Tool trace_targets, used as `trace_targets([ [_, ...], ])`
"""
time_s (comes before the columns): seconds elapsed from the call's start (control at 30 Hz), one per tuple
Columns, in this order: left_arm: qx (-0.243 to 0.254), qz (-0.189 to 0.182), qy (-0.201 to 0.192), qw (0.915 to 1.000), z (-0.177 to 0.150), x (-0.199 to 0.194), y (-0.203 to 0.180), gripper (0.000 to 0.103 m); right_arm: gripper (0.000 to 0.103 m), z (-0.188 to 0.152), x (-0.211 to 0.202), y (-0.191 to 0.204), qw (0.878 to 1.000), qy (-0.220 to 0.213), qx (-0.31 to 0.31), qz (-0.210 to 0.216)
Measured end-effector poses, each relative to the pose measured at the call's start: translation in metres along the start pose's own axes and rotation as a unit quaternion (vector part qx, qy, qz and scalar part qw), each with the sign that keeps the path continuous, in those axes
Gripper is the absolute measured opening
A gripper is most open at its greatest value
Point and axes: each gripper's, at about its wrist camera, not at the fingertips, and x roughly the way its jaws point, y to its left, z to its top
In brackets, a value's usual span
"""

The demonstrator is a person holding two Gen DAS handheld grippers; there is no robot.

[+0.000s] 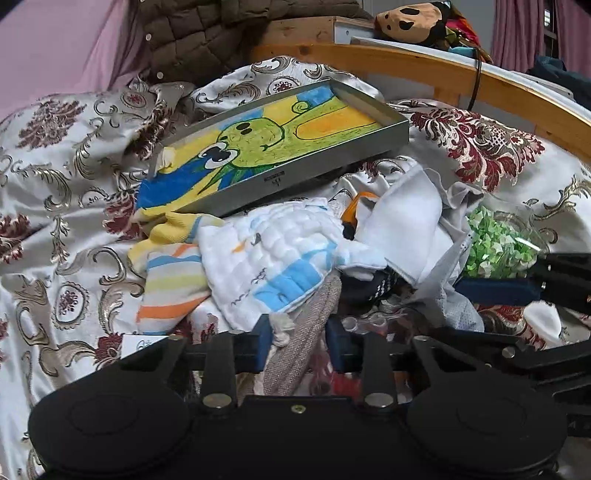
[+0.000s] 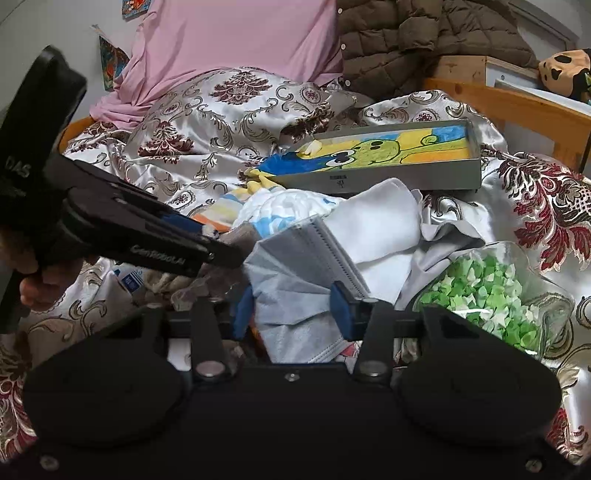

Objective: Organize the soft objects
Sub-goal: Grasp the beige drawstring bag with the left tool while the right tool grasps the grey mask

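A heap of soft things lies on a patterned bedspread (image 1: pixel 66 221). My left gripper (image 1: pixel 301 343) is shut on a grey-brown knit cloth (image 1: pixel 303 332) at the heap's near edge. Above it lie a white quilted cloth with blue bands (image 1: pixel 273 254), a striped towel (image 1: pixel 173 284) and a white folded cloth (image 1: pixel 410 218). My right gripper (image 2: pixel 291 310) is shut on a stack of grey face masks (image 2: pixel 295 273). The left gripper (image 2: pixel 221 240) shows in the right wrist view, coming in from the left. A grey tray (image 1: pixel 317 173) (image 2: pixel 406 177) holds a yellow-green cartoon towel (image 1: pixel 266 140).
A clear bag of green and white bits (image 2: pixel 491 291) (image 1: pixel 495 243) lies right of the heap. A pink pillow (image 2: pixel 236 40) and brown quilted jacket (image 2: pixel 413 40) sit at the head. A wooden bed rail (image 1: pixel 461 70) runs along the right, with a spotted plush toy (image 1: pixel 410 18) behind it.
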Motion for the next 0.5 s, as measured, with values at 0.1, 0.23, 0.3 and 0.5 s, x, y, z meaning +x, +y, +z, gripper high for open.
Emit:
trace_targets([
  [0.1,0.003,0.005,0.001,1.0000,0.003,0.000,-0.002,0.017,0.021,0.001,-0.001,0.000,1.000,-0.003,0.001,0.001],
  [0.23,0.004,0.012,0.004,0.9999,0.007,-0.005,-0.004,0.014,0.009,0.002,-0.004,-0.003,1.000,-0.005,0.011,0.008],
  [0.3,0.005,0.020,0.001,0.9998,0.009,-0.009,-0.004,0.013,0.008,0.003,-0.007,-0.006,1.000,-0.007,0.019,0.012],
  [0.5,0.015,0.064,-0.021,0.9976,0.011,-0.032,-0.004,0.012,0.006,0.006,-0.021,-0.014,0.998,-0.028,0.044,0.024],
])
